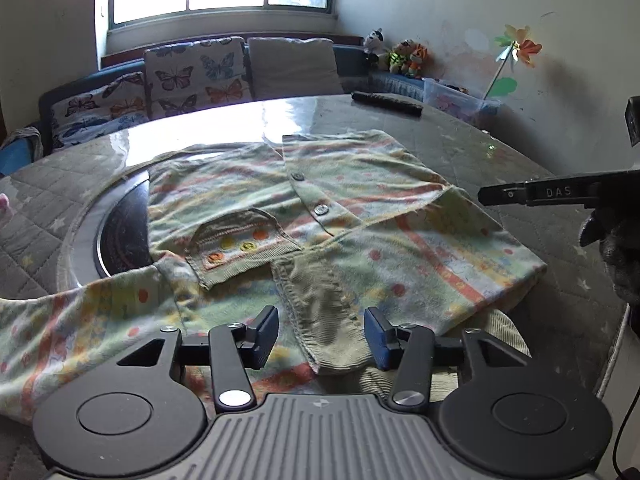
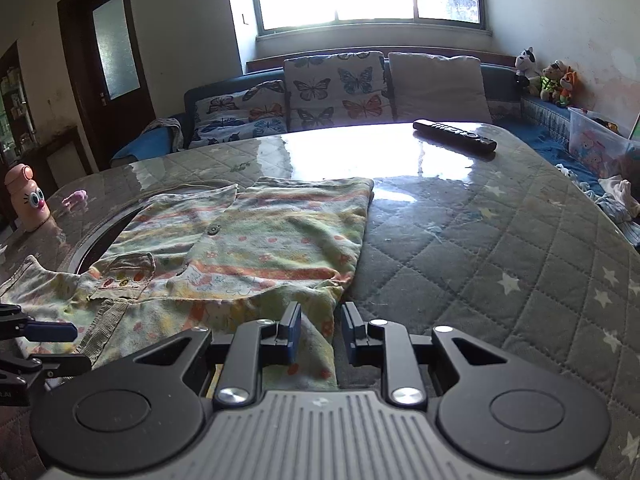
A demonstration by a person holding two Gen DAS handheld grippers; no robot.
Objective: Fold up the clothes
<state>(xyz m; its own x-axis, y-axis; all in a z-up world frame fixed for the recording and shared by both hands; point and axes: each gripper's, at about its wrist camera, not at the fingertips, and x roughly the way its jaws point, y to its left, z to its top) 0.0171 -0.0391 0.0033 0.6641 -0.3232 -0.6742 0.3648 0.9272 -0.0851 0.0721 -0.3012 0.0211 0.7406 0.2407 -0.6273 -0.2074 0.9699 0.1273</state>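
On the desk (image 2: pixel 460 240), across its quilted cover, the shirt (image 1: pixel 304 208) lies flat with buttons up and one side already folded over. Your left tool (image 1: pixel 321 334) stands wide over the corduroy collar, holding nothing. Your right tool (image 2: pixel 319 334) has its jaws apart around the near hem, not yet closed, probably so you can pinch this edge and fold it.

Soft printed cloth shirt (image 1: pixel 248 200) with ribbed corduroy trim lies on a glossy, quilted table cover (image 2: pixel 500 248).
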